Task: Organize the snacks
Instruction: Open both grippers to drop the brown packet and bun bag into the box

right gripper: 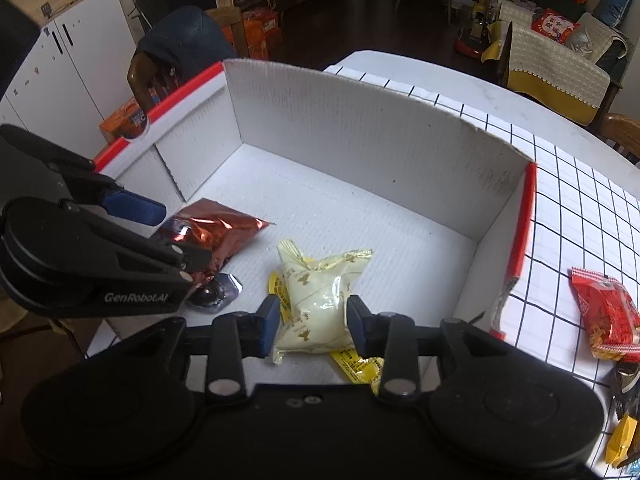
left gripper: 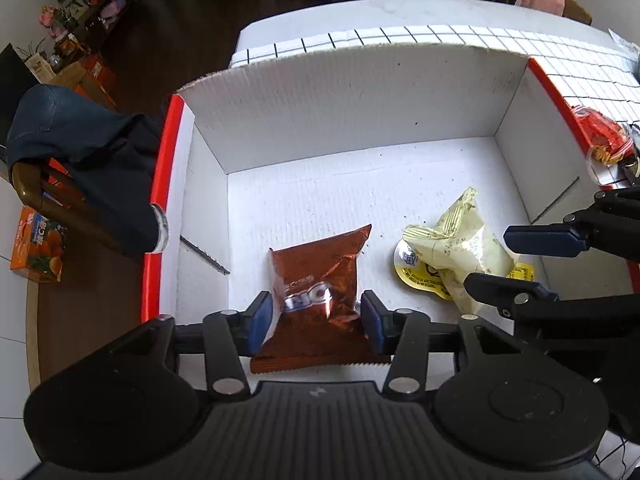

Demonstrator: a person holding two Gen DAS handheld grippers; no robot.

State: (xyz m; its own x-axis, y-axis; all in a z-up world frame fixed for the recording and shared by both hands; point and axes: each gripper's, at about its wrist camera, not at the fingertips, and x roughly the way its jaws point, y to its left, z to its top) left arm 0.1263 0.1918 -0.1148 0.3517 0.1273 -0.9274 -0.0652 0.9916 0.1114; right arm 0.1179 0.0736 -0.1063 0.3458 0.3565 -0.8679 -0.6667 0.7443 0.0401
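A white cardboard box [left gripper: 340,92] with red edges lies open on the checked tablecloth. Inside, my left gripper [left gripper: 316,318] has its blue pads on both sides of a brown foil snack bag [left gripper: 316,276], which rests on the box floor. My right gripper [right gripper: 312,322] straddles a pale yellow snack bag [right gripper: 320,300] lying on a yellow sachet [right gripper: 356,364]; its pads stand a little off the bag. The brown bag [right gripper: 212,232] and left gripper [right gripper: 160,236] also show in the right wrist view, the yellow bag [left gripper: 456,240] and right gripper [left gripper: 520,264] in the left wrist view.
A red snack pack [right gripper: 608,312] lies on the tablecloth [right gripper: 580,216] right of the box, with small wrapped sweets [right gripper: 620,436] nearer me. A dark round sweet [right gripper: 214,294] sits in the box near the brown bag. A chair with a dark garment [left gripper: 80,148] stands left of the box.
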